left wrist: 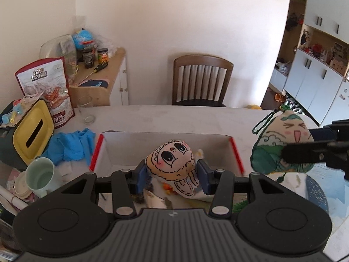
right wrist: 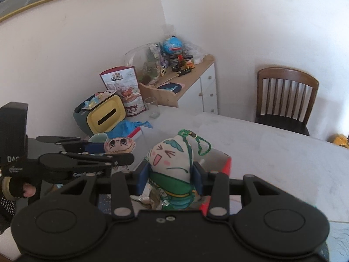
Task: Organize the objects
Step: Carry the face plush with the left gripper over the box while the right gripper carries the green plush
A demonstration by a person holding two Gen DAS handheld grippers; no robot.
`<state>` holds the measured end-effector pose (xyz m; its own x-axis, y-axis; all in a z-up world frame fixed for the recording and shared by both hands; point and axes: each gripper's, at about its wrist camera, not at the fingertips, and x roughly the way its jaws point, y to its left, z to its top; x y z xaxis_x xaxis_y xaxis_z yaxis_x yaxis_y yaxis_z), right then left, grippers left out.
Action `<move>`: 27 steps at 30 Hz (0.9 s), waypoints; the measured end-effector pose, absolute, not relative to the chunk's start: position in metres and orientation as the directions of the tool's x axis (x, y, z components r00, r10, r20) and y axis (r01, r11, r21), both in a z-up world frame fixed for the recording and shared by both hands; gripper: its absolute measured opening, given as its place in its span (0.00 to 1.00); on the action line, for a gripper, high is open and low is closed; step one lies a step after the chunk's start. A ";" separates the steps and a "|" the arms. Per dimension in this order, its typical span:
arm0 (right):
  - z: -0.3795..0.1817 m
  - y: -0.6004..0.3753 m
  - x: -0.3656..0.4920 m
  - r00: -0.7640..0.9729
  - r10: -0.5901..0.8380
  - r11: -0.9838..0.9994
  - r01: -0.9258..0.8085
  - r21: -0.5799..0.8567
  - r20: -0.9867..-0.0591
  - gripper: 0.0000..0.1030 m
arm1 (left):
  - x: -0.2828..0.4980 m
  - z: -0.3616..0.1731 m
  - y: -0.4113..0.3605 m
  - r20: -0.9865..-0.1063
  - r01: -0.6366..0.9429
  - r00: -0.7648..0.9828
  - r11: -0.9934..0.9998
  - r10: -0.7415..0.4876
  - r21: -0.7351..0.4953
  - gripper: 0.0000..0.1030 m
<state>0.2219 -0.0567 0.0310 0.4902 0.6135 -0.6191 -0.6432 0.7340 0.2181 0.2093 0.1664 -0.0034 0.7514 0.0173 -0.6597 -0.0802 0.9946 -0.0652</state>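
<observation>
Open white box [left wrist: 165, 144], two tool-gripped plush dolls above

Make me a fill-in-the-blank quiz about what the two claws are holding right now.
The left claw grips a plush with big round ____. The right claw grips a green plush with a braided ____ on top. The open box has ____ edges. Behind the table stands a wooden ____.

Missing words: eyes; cord; red; chair

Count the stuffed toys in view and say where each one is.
2. The beige big-eyed toy sits clamped in the left claw; the green laughing toy in the right claw. Others may be hidden.
</observation>
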 end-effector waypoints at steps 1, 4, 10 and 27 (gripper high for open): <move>0.029 -0.051 0.224 0.487 0.612 0.734 -0.644 0.217 -0.623 0.40 | 0.213 -0.006 0.170 -0.662 -0.082 0.749 0.995 0.019 -0.064 0.46; 0.018 -0.035 0.231 0.469 0.608 0.731 -0.645 0.221 -0.641 0.40 | 0.225 -0.014 0.178 -0.674 -0.090 0.739 0.994 0.027 -0.059 0.45; -0.014 -0.009 0.245 0.427 0.569 0.741 -0.637 0.213 -0.703 0.40 | 0.250 -0.033 0.192 -0.702 -0.090 0.712 0.994 0.019 -0.064 0.46; -0.081 0.032 0.240 0.311 0.460 0.712 -0.689 0.136 -0.831 0.40 | 0.313 -0.103 0.194 -0.807 -0.040 0.590 0.999 0.016 -0.009 0.46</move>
